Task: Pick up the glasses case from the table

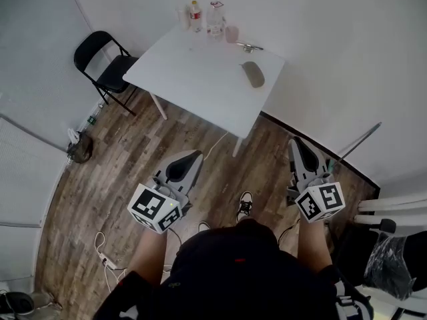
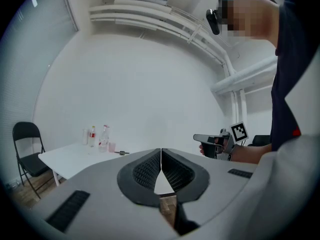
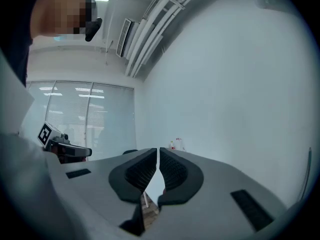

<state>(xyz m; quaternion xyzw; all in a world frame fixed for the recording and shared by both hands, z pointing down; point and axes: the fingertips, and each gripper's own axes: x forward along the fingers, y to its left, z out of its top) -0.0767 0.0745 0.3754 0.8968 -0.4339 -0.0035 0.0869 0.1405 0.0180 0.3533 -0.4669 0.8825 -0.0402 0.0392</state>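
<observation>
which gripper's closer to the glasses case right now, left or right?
Right, slightly. In the head view the right gripper is below-right of the glasses case; the left gripper is lower and to its left. Both are short of the table.

From the head, steeply down: floor (image 1: 100, 179), left tool (image 1: 195, 156), right tool (image 1: 295, 142) close below, table (image 1: 193, 79) well ahead. Along left tool, level, facing table across the room. Along right tool, level, toward wall (image 3: 225, 84). Shared by all three: bottles (image 1: 195, 15) on table. Each tool view also catches the other tool.
</observation>
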